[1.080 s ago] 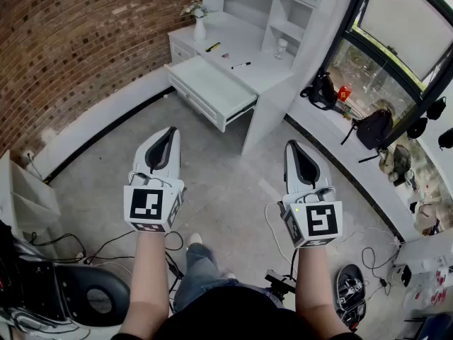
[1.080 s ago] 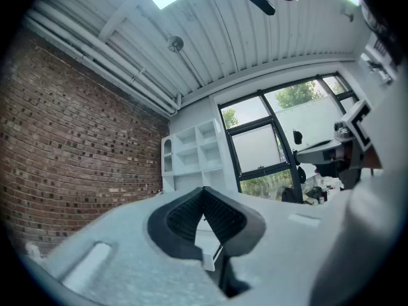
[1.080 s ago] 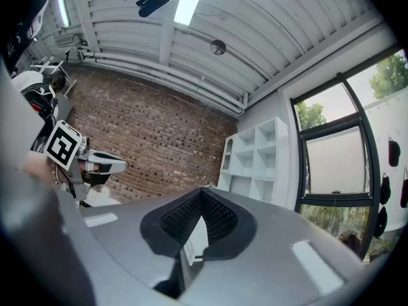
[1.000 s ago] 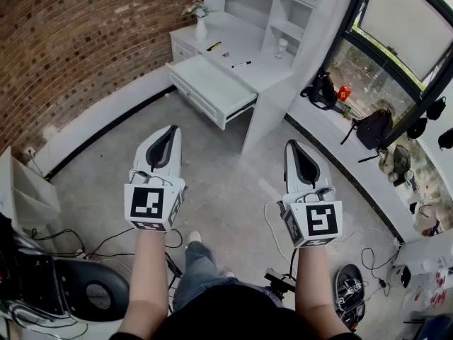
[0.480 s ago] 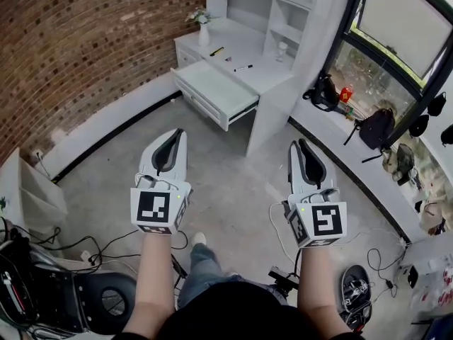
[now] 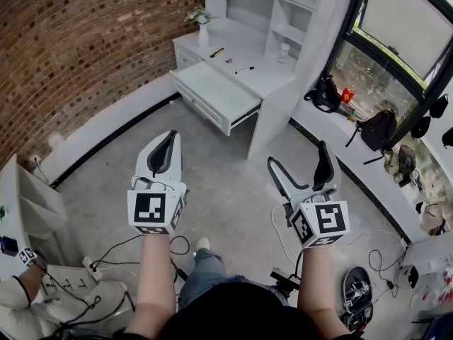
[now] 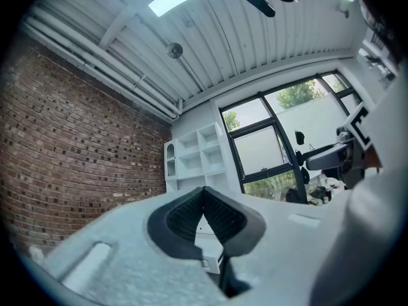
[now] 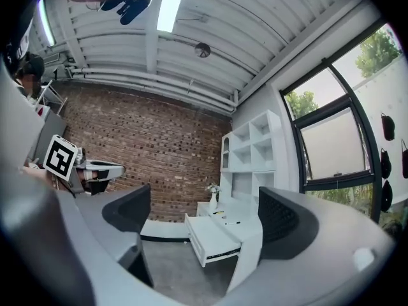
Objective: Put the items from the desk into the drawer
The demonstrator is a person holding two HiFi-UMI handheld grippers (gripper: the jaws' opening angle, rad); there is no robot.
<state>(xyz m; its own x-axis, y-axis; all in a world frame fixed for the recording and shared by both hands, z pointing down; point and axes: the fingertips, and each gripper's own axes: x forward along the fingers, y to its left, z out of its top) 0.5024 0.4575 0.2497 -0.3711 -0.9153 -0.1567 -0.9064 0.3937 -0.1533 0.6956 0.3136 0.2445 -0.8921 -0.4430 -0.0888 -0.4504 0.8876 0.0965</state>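
The drawer (image 6: 212,91) stands pulled open, well ahead of both tools in the head view. On the white surface (image 6: 262,80) behind it lie a black pen (image 6: 244,69) and a yellow item (image 6: 216,51), still to be moved. The left hand-held gripper (image 6: 170,134) is closed and the right hand-held gripper (image 6: 299,154) is spread wide. Both are held over bare floor.

In the left gripper view, the left hand-held gripper (image 7: 204,196) has its pads meeting at the tips, with nothing held.

In the right gripper view, the right hand-held gripper (image 8: 207,212) has just been opening and holds nothing. The drawer (image 8: 213,241) and pen (image 8: 233,222) show far ahead, between its jaws.

Likely risks: the thin pen may roll off the surface if a jaw nudges it. The vase (image 6: 203,34), just beyond the yellow item, could topple. Loose cables (image 6: 113,246) near the person's feet could snag a step.
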